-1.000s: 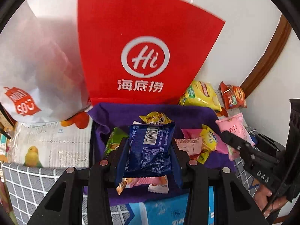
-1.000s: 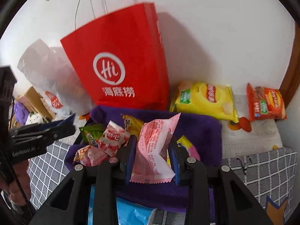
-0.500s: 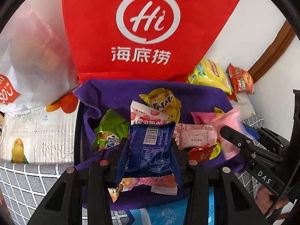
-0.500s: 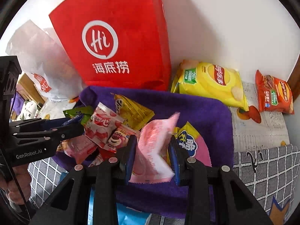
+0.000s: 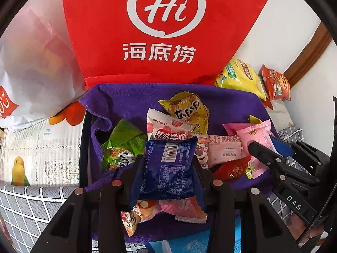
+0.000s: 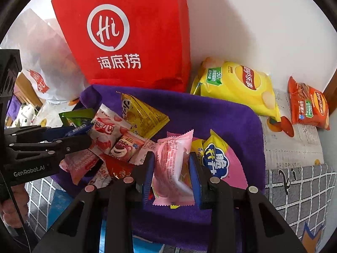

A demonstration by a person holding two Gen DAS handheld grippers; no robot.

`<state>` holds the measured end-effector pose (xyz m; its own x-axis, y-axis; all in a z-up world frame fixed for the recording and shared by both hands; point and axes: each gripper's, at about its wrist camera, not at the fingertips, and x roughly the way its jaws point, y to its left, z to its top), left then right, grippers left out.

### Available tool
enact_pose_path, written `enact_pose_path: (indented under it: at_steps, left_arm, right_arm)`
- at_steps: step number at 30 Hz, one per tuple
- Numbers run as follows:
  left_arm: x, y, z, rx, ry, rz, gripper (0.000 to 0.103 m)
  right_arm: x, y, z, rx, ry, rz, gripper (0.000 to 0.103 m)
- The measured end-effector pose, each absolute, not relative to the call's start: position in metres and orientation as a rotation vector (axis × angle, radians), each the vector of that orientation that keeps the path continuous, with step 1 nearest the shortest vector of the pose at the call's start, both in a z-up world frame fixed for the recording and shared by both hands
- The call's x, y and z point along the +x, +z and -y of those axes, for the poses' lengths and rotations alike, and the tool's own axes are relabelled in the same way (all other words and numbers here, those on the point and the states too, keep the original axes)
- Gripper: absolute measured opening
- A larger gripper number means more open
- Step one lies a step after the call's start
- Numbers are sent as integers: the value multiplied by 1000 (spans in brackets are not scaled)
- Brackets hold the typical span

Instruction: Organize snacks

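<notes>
Now the left gripper [image 5: 169, 166] pinches a blue snack packet [image 5: 168, 168] over the purple cloth's [image 5: 137, 97] near edge, while the right gripper [image 6: 171, 172] clamps a pink snack packet [image 6: 173, 168] there too.

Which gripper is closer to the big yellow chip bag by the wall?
Right. The right gripper sits just in front of the yellow chip bag; the left gripper is farther off, across the purple cloth.

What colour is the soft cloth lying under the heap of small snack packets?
Deep purple cloth, seen best in the right wrist view.
</notes>
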<state>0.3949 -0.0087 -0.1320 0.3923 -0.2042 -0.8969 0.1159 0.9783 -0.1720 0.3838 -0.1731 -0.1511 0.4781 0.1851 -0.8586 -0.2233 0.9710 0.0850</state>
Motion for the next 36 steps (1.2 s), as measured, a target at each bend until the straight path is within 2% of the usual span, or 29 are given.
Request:
enact_pose_path:
  at_steps: [11, 20, 24, 28, 30, 36]
  left_arm:
    - [395, -138, 16, -41, -193, -1126, 42]
    - [397, -138, 14, -45, -179, -1151, 51]
    - [392, -129, 13, -37, -171, -1136, 65]
    - [384, -114, 12, -25, -173, -1116, 70]
    - [380, -106, 12, -16, -165, -1095, 75]
    - [361, -70, 8, -7, -158, -1039, 79]
  right_arm:
    - [384, -156, 169, -74, 243, -1045, 32]
    - [382, -149, 172, -78, 228, -1042, 34]
    - [380, -140, 173, -84, 212, -1023, 44]
    - [374, -126, 175, -88, 204, -986, 56]
    - [370, -118, 175, -89, 206, -962, 59]
    - [353, -84, 177, -69, 195, -908, 64]
